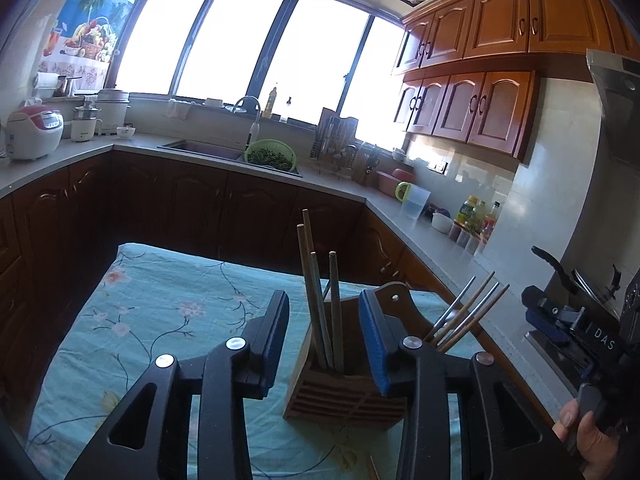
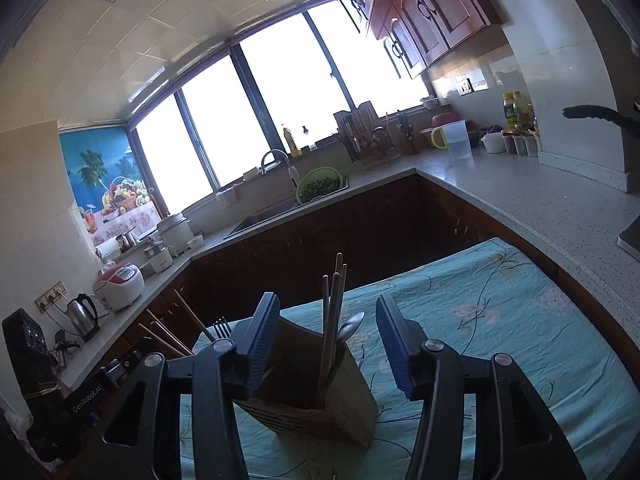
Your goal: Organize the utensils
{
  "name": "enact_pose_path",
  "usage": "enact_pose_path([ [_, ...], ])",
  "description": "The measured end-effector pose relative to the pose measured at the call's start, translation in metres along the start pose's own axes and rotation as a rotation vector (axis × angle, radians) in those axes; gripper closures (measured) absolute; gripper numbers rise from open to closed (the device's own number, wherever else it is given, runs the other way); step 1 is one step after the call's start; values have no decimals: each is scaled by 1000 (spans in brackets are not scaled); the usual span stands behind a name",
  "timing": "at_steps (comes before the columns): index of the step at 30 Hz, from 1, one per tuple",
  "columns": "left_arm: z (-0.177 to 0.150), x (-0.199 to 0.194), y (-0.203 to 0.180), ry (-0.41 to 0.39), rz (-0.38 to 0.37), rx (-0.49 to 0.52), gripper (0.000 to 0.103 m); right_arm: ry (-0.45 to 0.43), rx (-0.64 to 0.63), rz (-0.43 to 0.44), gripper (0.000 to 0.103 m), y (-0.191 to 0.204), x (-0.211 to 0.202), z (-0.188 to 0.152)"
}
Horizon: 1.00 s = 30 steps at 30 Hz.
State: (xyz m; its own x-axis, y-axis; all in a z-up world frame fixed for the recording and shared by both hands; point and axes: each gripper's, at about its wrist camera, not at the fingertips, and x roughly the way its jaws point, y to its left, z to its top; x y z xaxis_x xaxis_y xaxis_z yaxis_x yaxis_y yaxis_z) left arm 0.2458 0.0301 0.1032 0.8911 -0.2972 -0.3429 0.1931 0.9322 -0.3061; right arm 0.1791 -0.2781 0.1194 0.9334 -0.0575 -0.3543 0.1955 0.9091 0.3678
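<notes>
A wooden utensil holder (image 1: 344, 392) stands on a table with a teal floral cloth (image 1: 160, 320); it also shows in the right wrist view (image 2: 312, 400). Several chopsticks (image 1: 320, 300) stand upright in one compartment, more chopsticks (image 1: 464, 316) lean out of another. In the right wrist view the chopsticks (image 2: 334, 312), a spoon (image 2: 350, 326) and a fork (image 2: 222, 326) stick out of it. My left gripper (image 1: 324, 320) is open and empty, just before the holder. My right gripper (image 2: 328, 324) is open and empty, its fingers either side of the holder's top. The right gripper also shows in the left wrist view (image 1: 552, 316).
A loose chopstick tip (image 1: 374, 468) lies on the cloth near the front edge. Grey counters (image 2: 520, 192) wrap around behind, with a sink (image 1: 200, 148), a green colander (image 1: 271, 154), a dish rack (image 1: 336, 140), jugs and bottles. A stove edge (image 1: 552, 356) lies to the right.
</notes>
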Motion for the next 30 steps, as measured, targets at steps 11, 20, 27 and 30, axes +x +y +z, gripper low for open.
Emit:
enact_pose_path([
  [11, -63, -65, 23, 51, 96, -80, 26, 51, -28, 18, 8, 1, -44, -66],
  [20, -93, -124, 30, 93, 120, -116, 19, 103, -16, 23, 4, -2, -79, -116],
  [27, -111, -155, 24, 137, 116, -82, 19, 134, -19, 30, 4, -7, -100, -137],
  [30, -115, -167, 22, 137, 120, -75, 18, 138, -30, 22, 4, -6, -108, -145],
])
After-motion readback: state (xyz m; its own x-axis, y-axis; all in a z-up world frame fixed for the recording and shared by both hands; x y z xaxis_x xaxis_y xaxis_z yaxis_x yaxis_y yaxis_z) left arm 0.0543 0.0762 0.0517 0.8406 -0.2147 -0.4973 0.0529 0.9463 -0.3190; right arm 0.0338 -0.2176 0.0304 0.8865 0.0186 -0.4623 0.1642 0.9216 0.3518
